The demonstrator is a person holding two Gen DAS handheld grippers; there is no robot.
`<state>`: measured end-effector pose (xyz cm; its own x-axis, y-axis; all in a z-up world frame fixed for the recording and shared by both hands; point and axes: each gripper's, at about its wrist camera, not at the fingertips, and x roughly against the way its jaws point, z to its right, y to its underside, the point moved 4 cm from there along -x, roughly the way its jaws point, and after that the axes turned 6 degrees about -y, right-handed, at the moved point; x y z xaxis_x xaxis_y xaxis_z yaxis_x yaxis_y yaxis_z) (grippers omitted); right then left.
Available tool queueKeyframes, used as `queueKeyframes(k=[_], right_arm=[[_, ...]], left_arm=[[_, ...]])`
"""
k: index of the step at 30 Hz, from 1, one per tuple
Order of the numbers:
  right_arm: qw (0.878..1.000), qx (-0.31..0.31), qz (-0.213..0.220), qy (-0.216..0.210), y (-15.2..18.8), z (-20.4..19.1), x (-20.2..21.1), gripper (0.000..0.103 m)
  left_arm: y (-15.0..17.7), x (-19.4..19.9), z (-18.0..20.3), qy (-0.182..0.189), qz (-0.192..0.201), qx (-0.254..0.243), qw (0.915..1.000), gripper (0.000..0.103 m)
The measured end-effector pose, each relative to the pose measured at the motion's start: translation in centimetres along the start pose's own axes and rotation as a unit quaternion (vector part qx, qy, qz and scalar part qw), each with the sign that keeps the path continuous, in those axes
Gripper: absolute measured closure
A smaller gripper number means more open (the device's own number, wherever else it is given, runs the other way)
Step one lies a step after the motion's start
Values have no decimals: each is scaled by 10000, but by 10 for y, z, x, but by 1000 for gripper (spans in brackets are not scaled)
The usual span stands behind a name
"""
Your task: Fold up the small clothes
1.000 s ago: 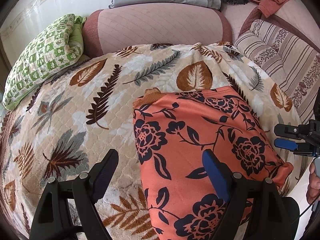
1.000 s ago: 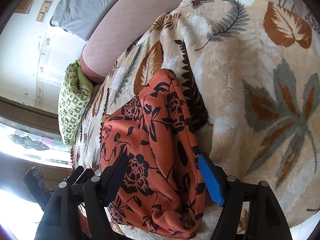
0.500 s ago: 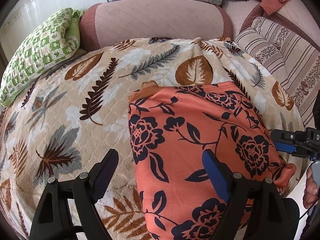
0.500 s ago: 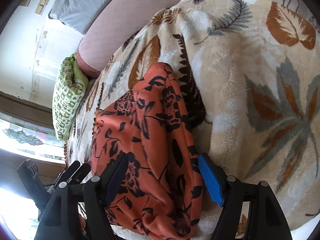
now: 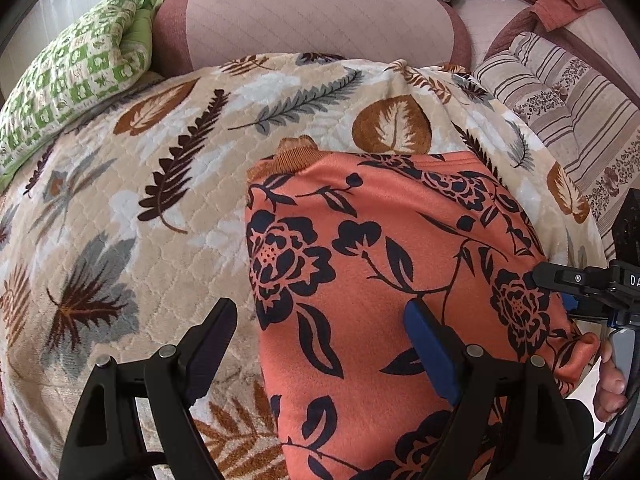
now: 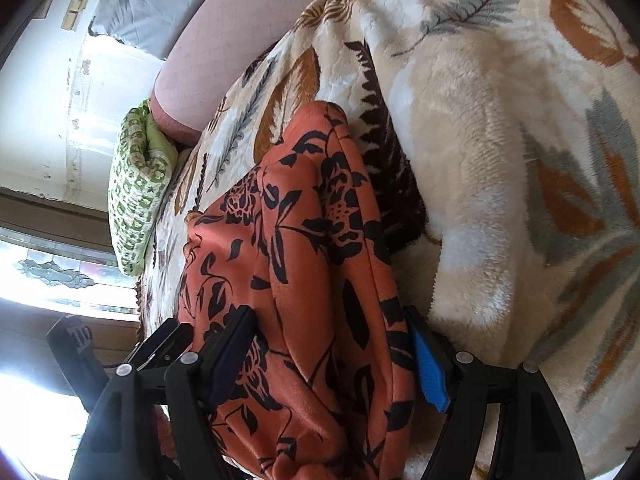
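An orange garment with dark blue flowers [image 5: 384, 280] lies folded on a beige leaf-patterned blanket [image 5: 168, 184]; its ribbed cuff [image 5: 298, 154] pokes out at the far left corner. My left gripper [image 5: 320, 344] is open, its jaws wide, low over the garment's near left edge. My right gripper [image 6: 332, 344] is open, its jaws straddling the garment's [image 6: 304, 248] thick right edge. The right gripper also shows at the right rim of the left wrist view [image 5: 580, 288].
A green checked pillow [image 5: 68, 80] lies at the far left. A pink quilted bolster [image 5: 312, 24] runs along the back. A striped cushion [image 5: 568, 92] sits at the right. The blanket's edge drops off at the right.
Both grippers have moved closer to the garment. The right gripper's jaws now reach around the garment's right edge. Both stay open.
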<state>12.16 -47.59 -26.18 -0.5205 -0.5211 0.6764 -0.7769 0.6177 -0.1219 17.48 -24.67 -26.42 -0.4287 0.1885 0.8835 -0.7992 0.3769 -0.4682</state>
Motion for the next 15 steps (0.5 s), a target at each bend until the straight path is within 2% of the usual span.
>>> queueKeyframes(k=[4,7,9,11,12,14,15], right_arm=[[9995,-133,-146,-233,1,5,-11,25],[9993,-23,-163,-330,4,1,-18,18],[9991,61,-216,-367,7,-4,-23,18],[9982,295,-339,-404,15,-16,-32,19],[9978,419,-353,-368,19,-22,-35,20],[9961,836,-272,80,28,-36,-40,25],[9956,896,-218,132,30,-40,-40,30]], left_arm=[[2,-13,2,309,-233,40,9992,14],[5,-28,-4,743,-537,377,9951,9],[7,-34,-10,1079,-697,703,9892,9],[8,-36,-11,1204,-732,796,9868,9],[8,-35,-11,1227,-705,795,9867,10],[9,-33,-10,1223,-649,793,9872,16],[9,-30,-10,1205,-602,782,9878,22]])
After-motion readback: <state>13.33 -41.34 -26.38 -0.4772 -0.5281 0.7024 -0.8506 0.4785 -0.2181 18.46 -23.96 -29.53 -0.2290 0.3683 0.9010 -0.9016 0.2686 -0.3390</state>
